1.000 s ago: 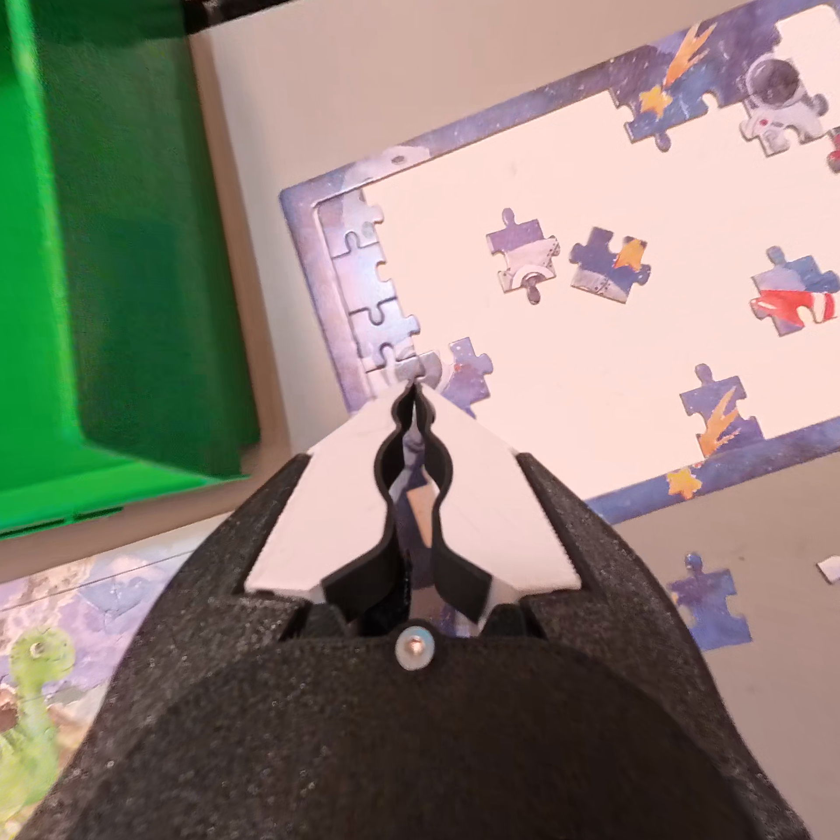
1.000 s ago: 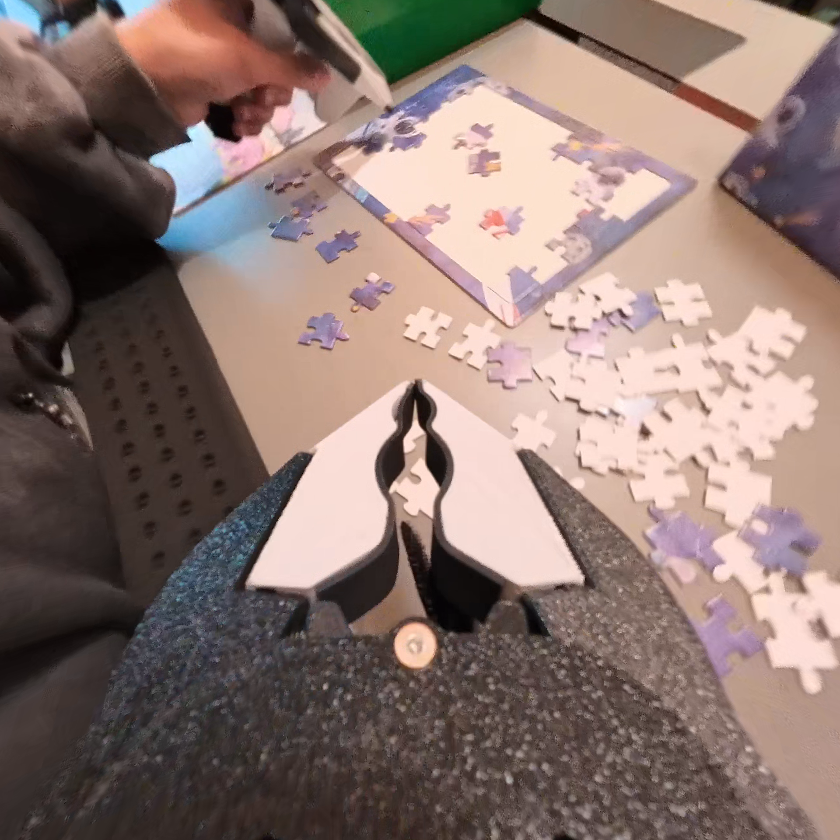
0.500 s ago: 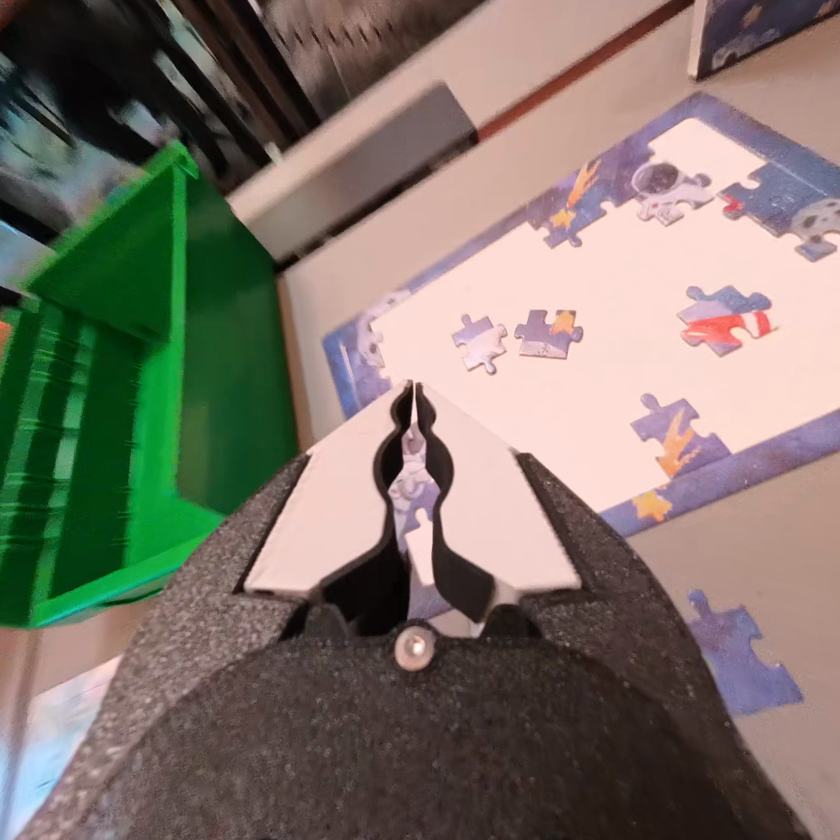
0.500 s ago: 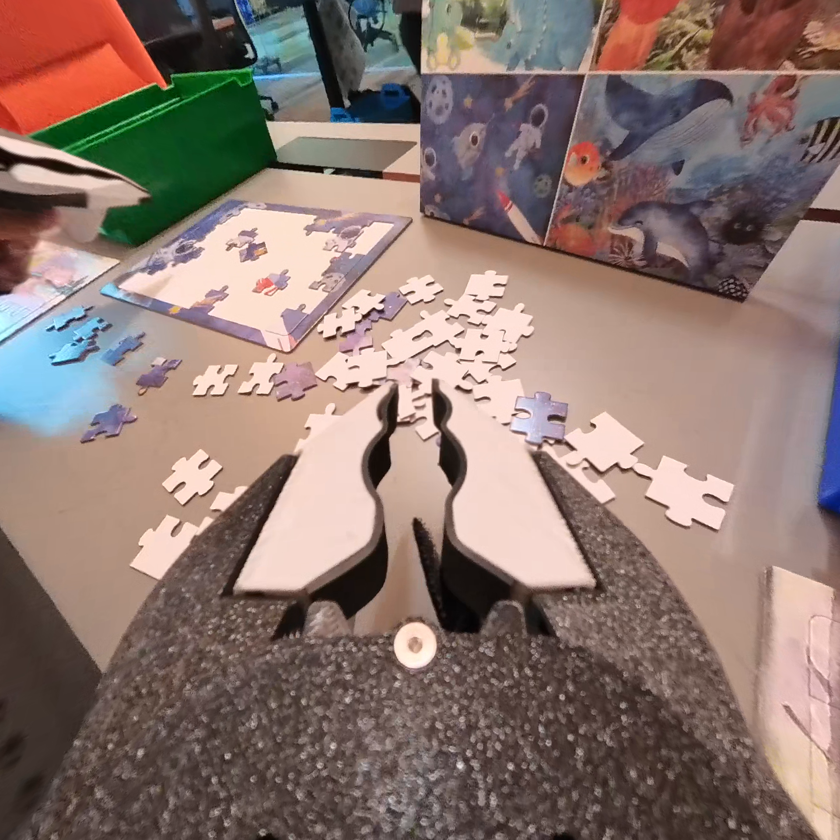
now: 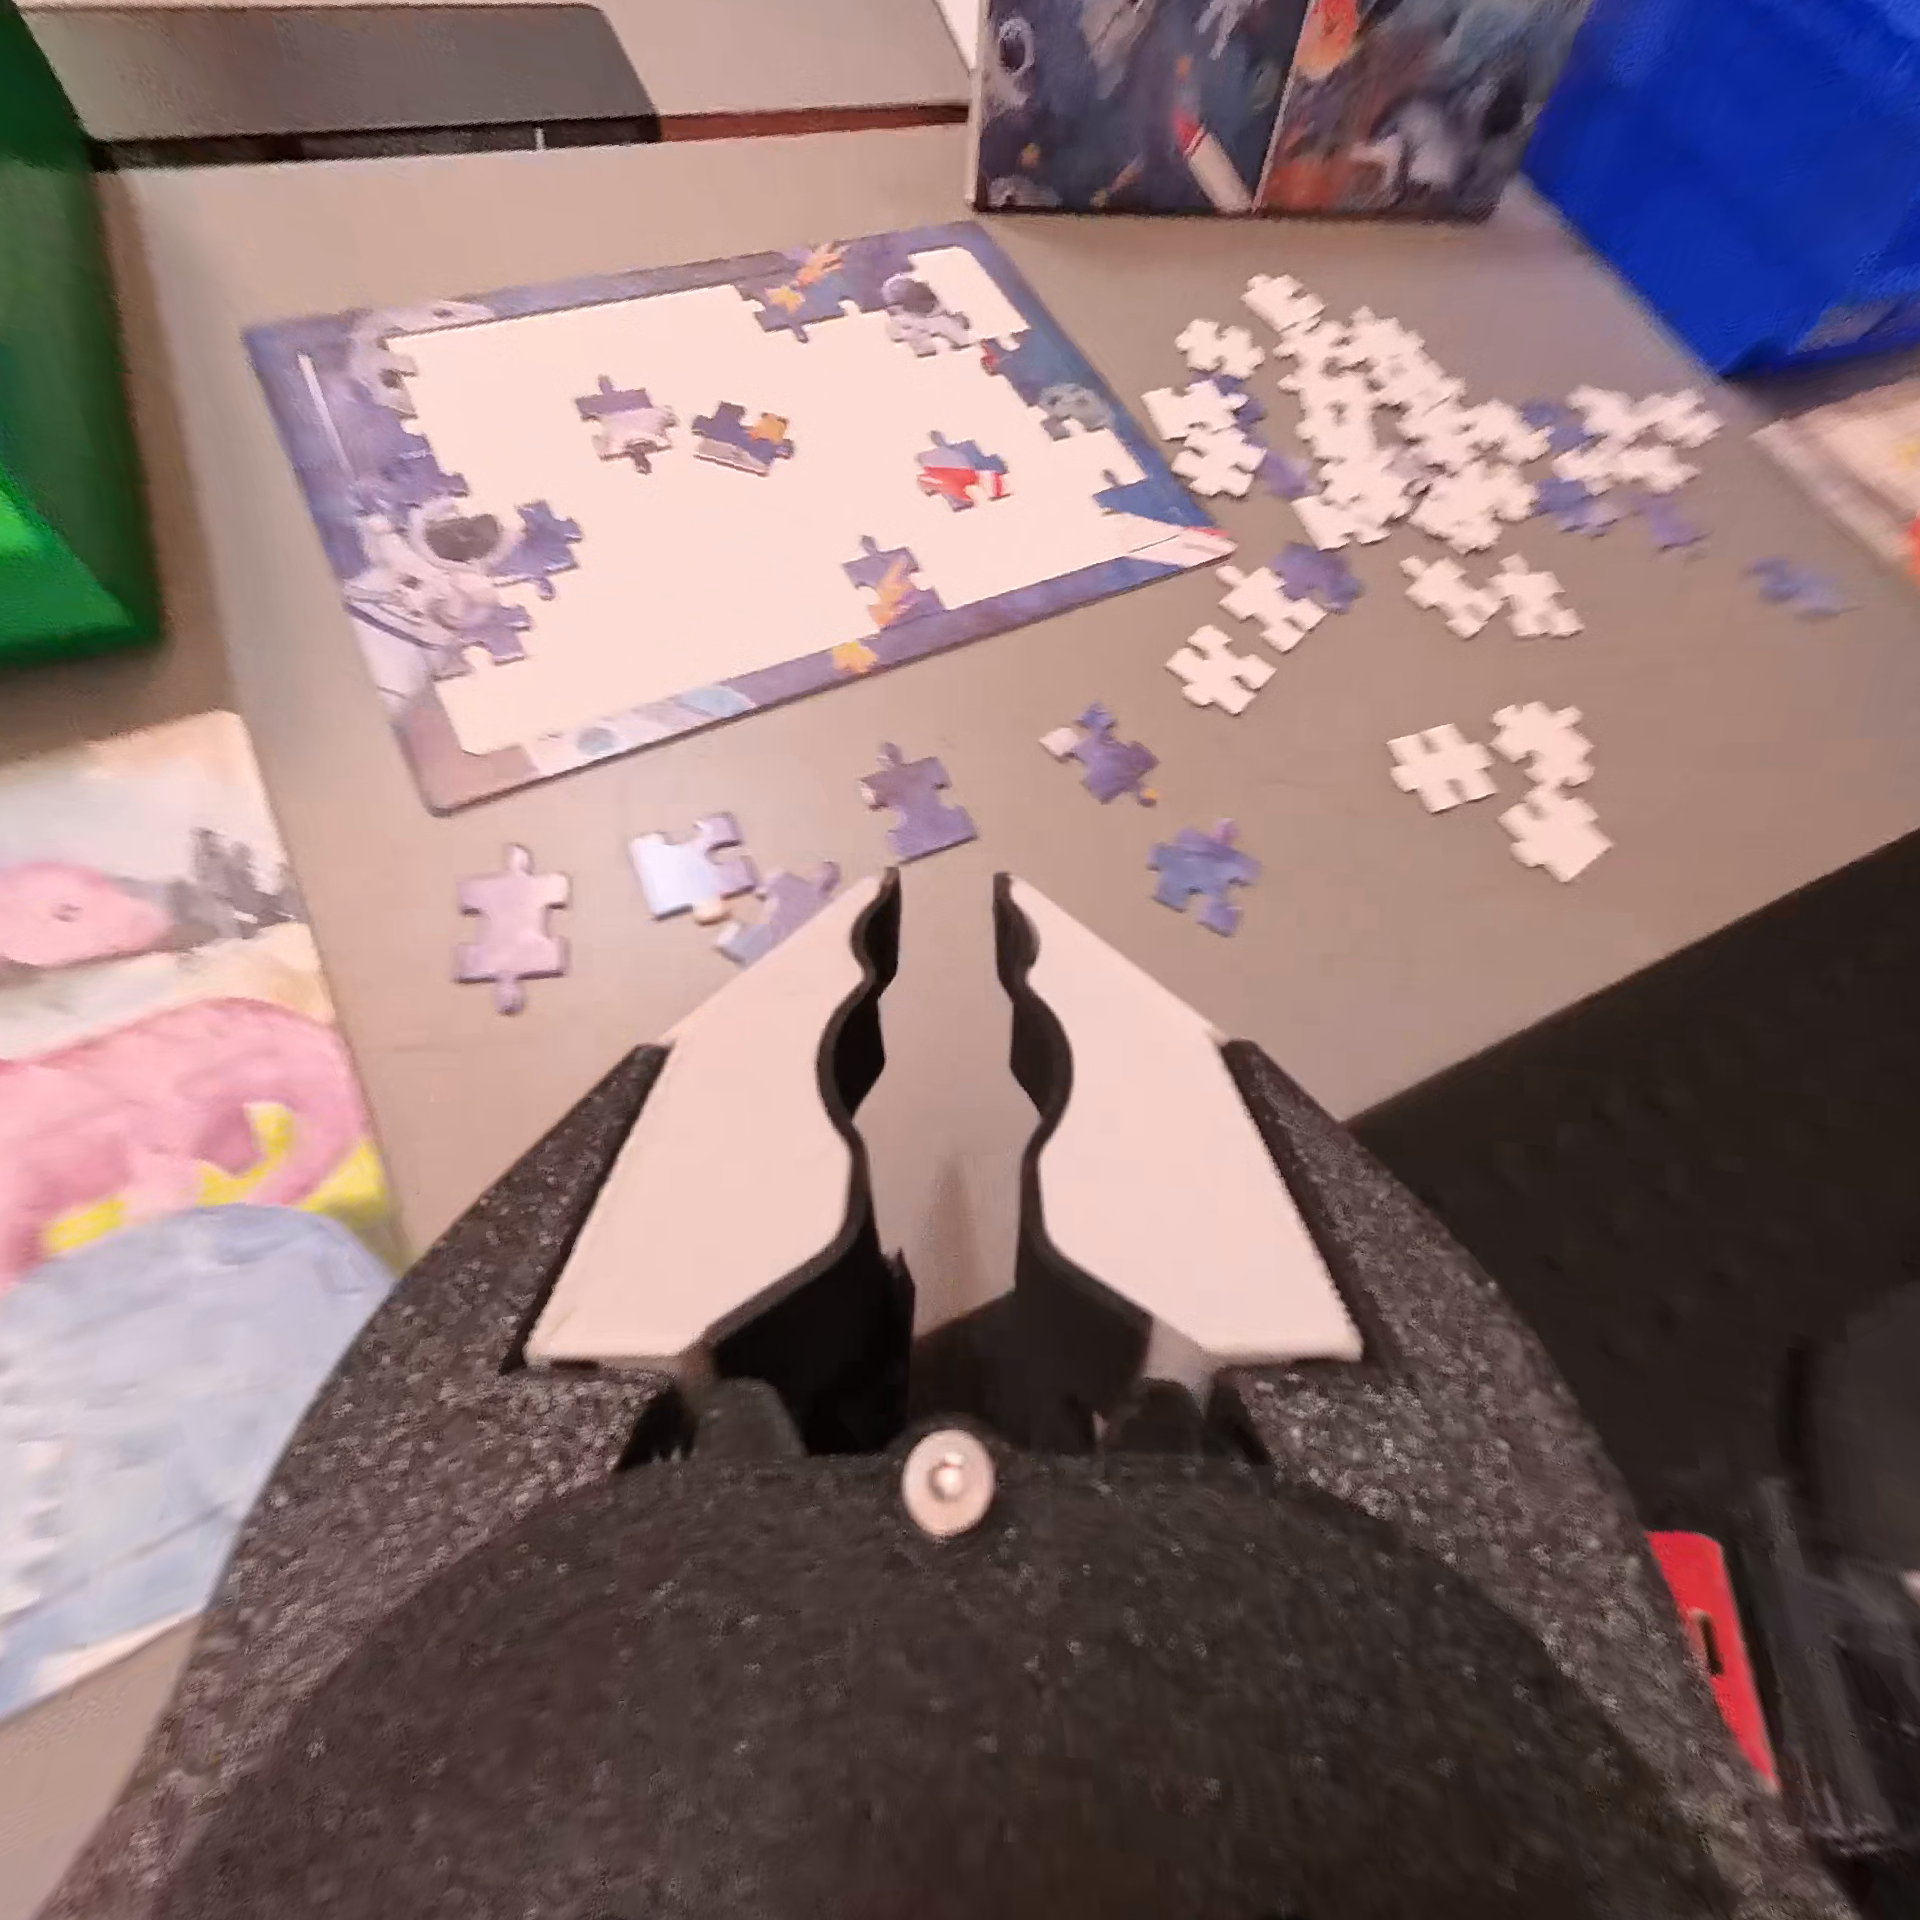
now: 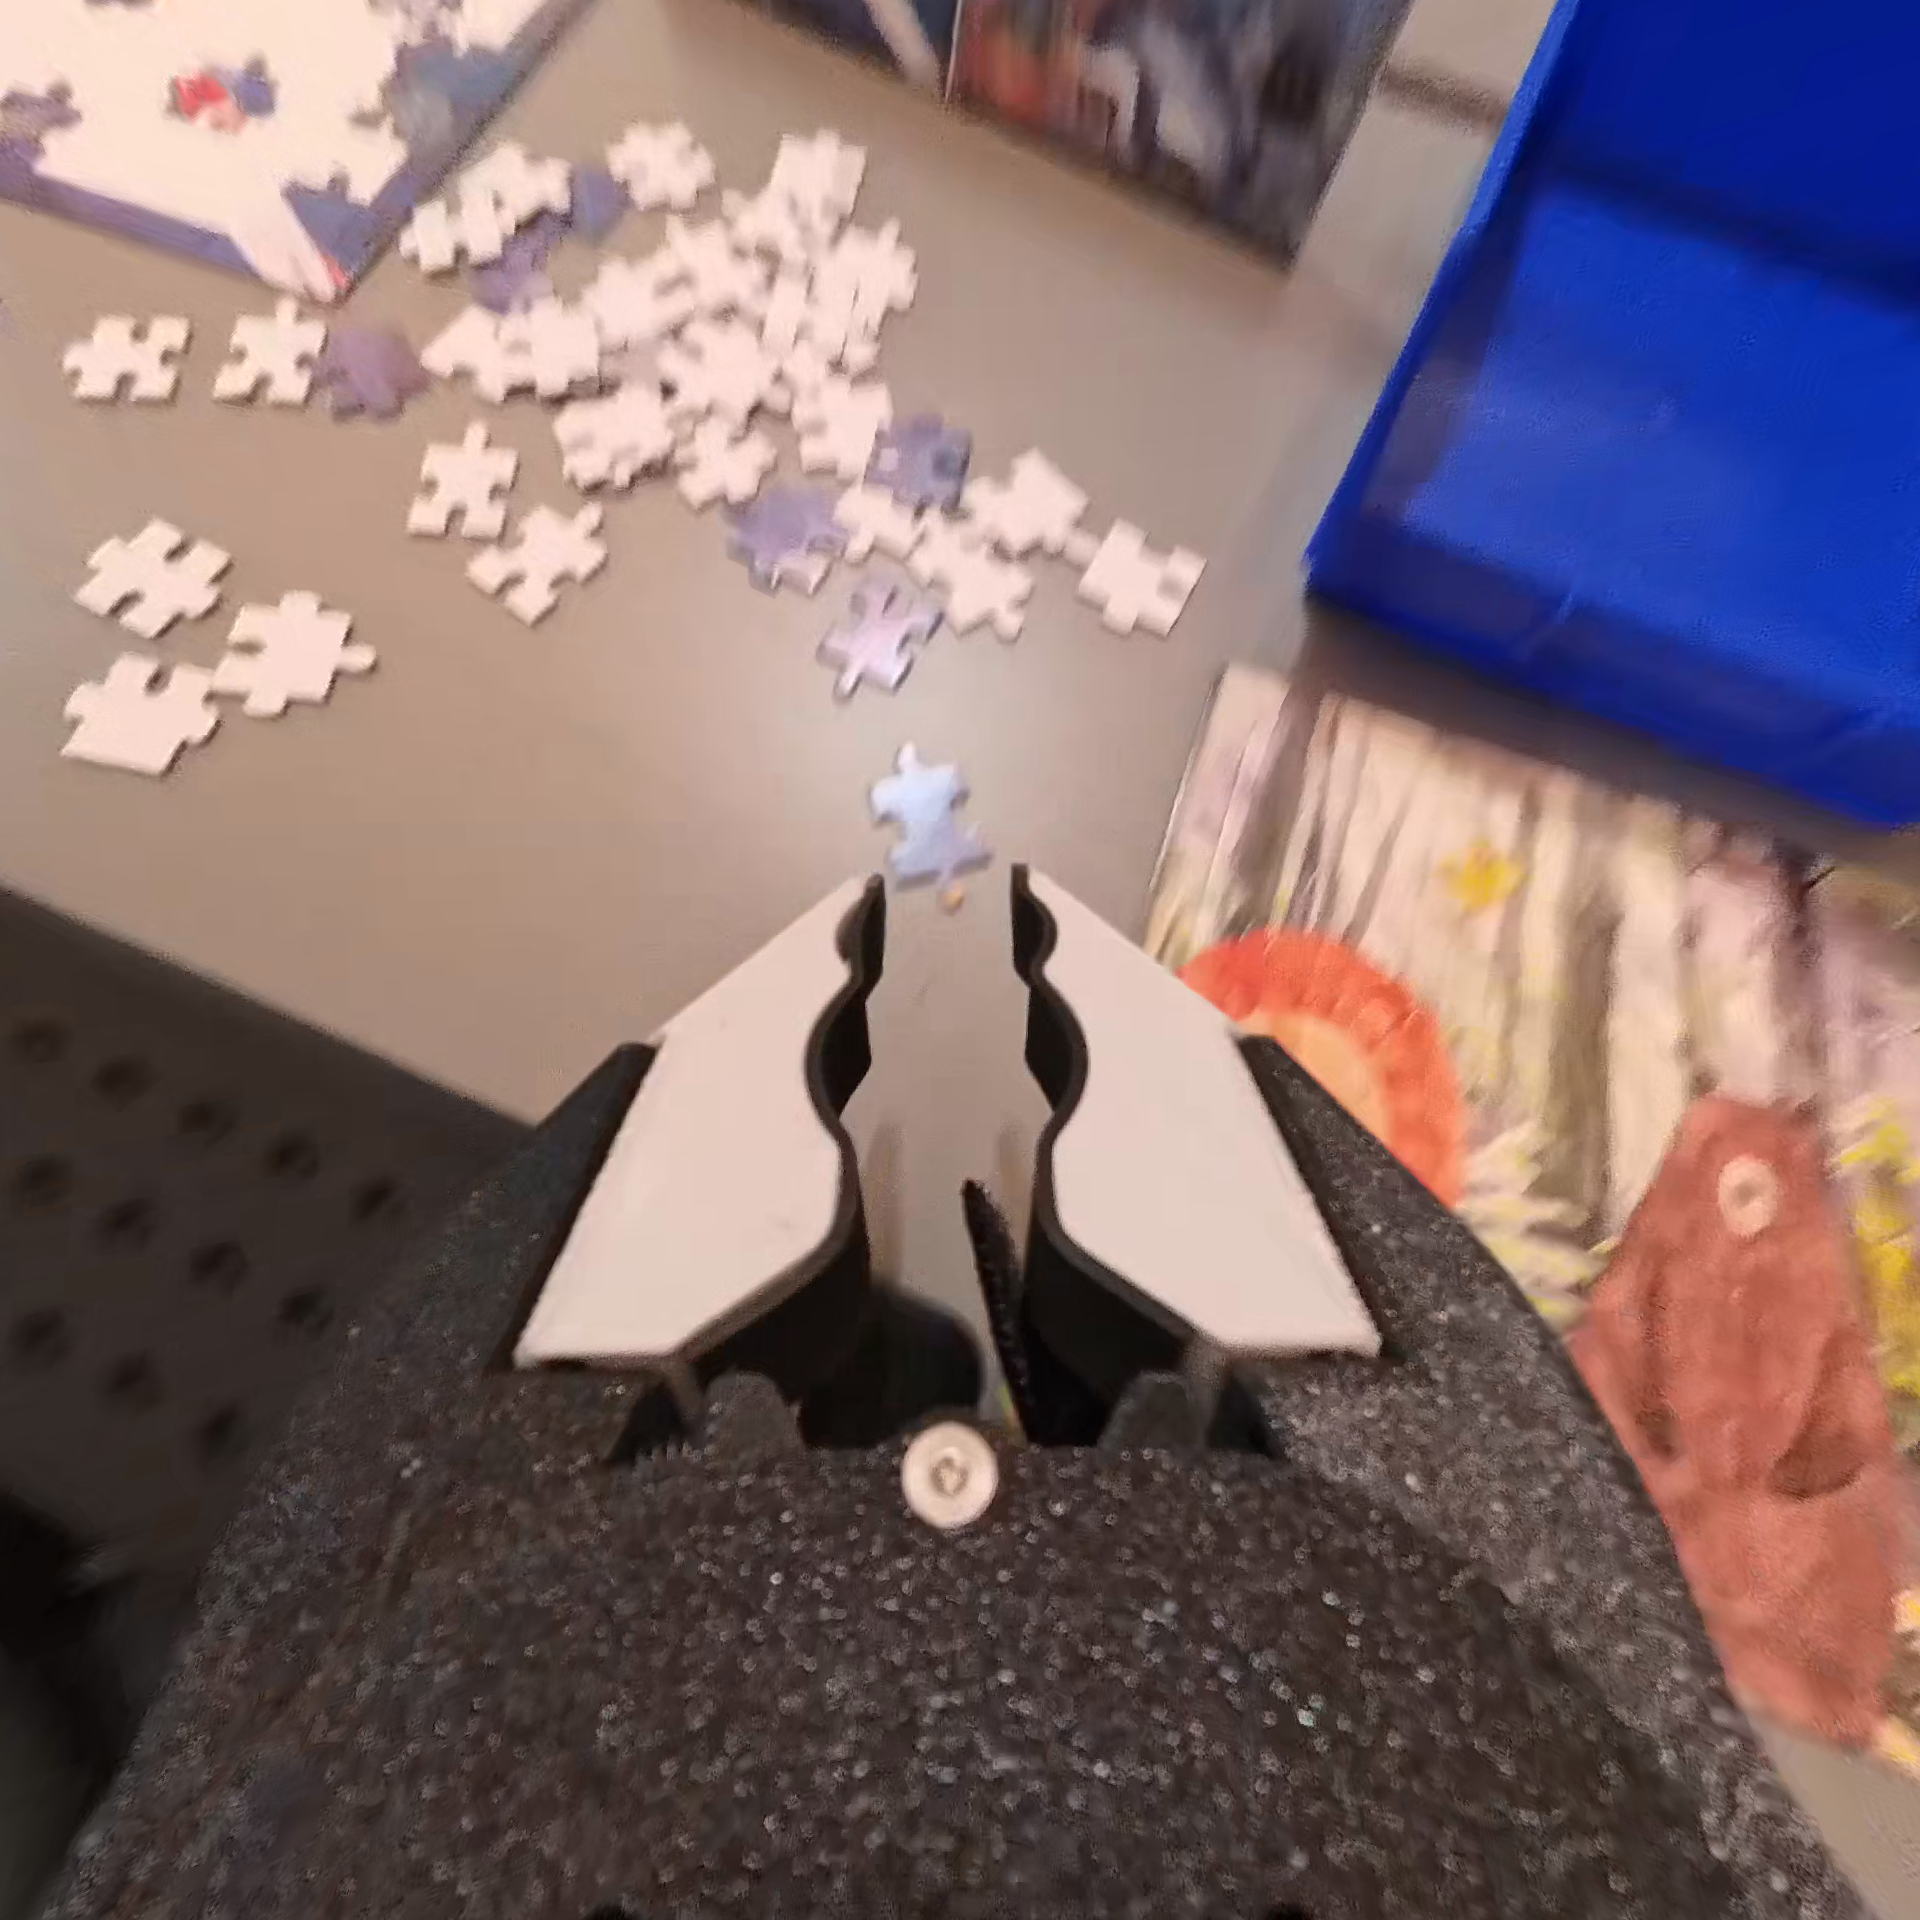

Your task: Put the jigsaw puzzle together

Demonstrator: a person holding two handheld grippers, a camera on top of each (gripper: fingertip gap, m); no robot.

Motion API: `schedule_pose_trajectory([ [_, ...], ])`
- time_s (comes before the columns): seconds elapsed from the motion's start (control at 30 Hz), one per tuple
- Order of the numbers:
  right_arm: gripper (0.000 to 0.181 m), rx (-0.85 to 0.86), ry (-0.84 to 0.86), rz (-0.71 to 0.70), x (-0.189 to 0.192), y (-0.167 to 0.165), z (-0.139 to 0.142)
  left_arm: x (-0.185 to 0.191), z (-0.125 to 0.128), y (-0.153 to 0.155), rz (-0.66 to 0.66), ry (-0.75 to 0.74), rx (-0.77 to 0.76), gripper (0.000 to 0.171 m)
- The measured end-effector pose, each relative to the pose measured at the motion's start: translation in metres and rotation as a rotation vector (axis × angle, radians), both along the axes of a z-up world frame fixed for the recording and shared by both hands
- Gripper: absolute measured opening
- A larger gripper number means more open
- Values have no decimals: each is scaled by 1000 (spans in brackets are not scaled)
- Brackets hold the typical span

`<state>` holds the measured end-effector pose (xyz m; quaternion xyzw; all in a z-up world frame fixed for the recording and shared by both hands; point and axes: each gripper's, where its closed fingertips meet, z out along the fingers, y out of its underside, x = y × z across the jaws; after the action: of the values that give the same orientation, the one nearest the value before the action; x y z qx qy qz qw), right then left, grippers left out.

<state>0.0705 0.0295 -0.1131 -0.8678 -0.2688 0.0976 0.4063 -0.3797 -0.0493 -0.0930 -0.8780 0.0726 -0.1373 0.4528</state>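
Observation:
A space-themed puzzle board (image 5: 727,665) with a blue frame lies on the grey table, with pieces fitted at its left edge and top right and several loose pieces on its white middle. My left gripper (image 5: 945,894) is open and empty, above blue face-up pieces (image 5: 920,805) in front of the board. A heap of mostly face-down white pieces (image 5: 1392,436) lies right of the board; it also shows in the right wrist view (image 6: 707,343). My right gripper (image 6: 948,896) is open and empty, just short of a single pale blue piece (image 6: 928,821).
A green bin (image 5: 52,416) stands at the left, a blue bin (image 6: 1662,416) at the right, a picture box (image 5: 1247,104) behind the board. Finished picture boards lie at the left (image 5: 156,1039) and right (image 6: 1558,1039). A black perforated surface (image 5: 1662,1143) borders the table's near edge. Across from one pair of fingers to the other is roughly 45 cm. My left tips are about 45 cm from the single pale blue piece (image 6: 928,821), my right tips only 7 cm.
My left gripper drew back from the board's left edge and opened; an astronaut piece now sits there. My right gripper swung right and opened wider, now facing the lone pale blue piece.

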Motion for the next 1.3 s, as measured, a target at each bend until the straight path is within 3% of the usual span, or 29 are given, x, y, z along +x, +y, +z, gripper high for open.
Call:
schedule_pose_trajectory([
  [0.07,30,-99,58,-14,-1,-17,-15,17,-2,-4,-5,-84,7,19],
  [0.17,35,-106,27,-13,-4,-27,-26,41,-12,-10,-55,-121,-24,21],
  [0.37,39,-105,-45,-26,-11,-3,-42,51,-19,-17,-111,39,-25,22],
  [0.6,36,-206,96,11,-31,19,-45,58,-13,-19,-136,53,-24,22],
  [0.67,35,-193,113,53,-45,22,-37,64,-15,-17,-146,40,-50,22],
  [0.73,35,-200,108,187,-73,14,-33,75,-22,-15,-181,-2,-110,22],
  [0.83,32,-228,161,540,-139,-26,-29,96,-27,-3,-253,-74,-167,22],
  [0.9,29,-241,129,644,-167,-37,-36,110,-26,10,-301,-87,-185,23],
  [1.0,27,-247,46,678,-191,-28,-47,121,-28,35,-351,-7,-192,26],
  [1.17,26,-158,73,670,-222,5,-43,127,-52,87,-376,182,-172,40],
  [1.3,25,-71,106,688,-233,13,-37,137,-74,96,-471,231,-222,43],
])
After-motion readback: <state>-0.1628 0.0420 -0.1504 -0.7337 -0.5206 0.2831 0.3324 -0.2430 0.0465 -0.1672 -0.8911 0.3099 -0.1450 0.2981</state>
